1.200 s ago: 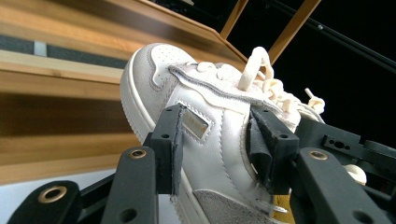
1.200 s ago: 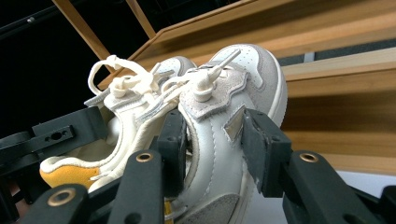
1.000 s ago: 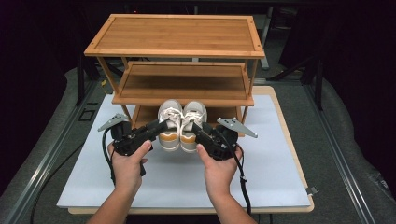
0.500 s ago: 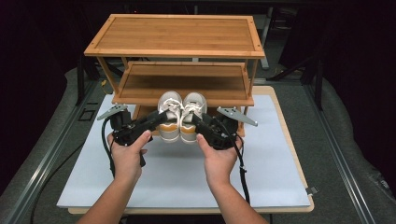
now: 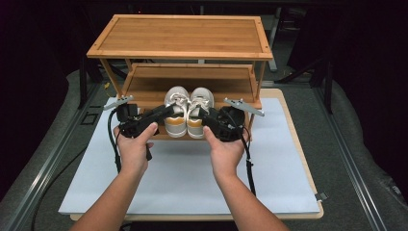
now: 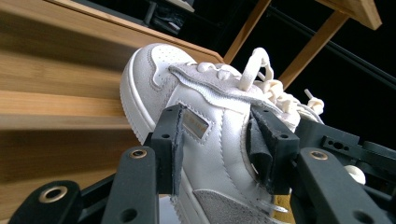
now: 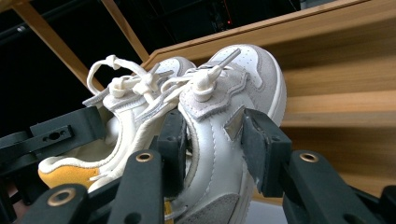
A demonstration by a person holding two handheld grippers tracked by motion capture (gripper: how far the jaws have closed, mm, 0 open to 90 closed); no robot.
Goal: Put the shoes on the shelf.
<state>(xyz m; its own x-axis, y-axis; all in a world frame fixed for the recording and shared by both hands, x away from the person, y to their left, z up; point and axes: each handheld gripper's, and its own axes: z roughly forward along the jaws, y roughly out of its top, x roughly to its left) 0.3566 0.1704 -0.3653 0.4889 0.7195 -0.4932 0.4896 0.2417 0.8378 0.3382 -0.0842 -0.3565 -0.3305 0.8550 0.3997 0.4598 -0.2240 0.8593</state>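
High view: the left shoe (image 5: 176,111) is being clamped across its sides by the left gripper (image 5: 161,114), the right shoe (image 5: 198,111) by the right gripper (image 5: 211,117), at the rack's (image 5: 178,36) lower front edge. Toes could be snagged against the middle shelf (image 5: 187,83), loosening either grip.

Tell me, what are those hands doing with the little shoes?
A person holds a gripper in each hand. The left gripper is clamped on the left shoe and the right gripper on the right shoe. The two white shoes sit side by side, toes pointing toward the wooden rack, at the front of its lower part, under the middle shelf. I can't tell if they rest on it or hang just above.
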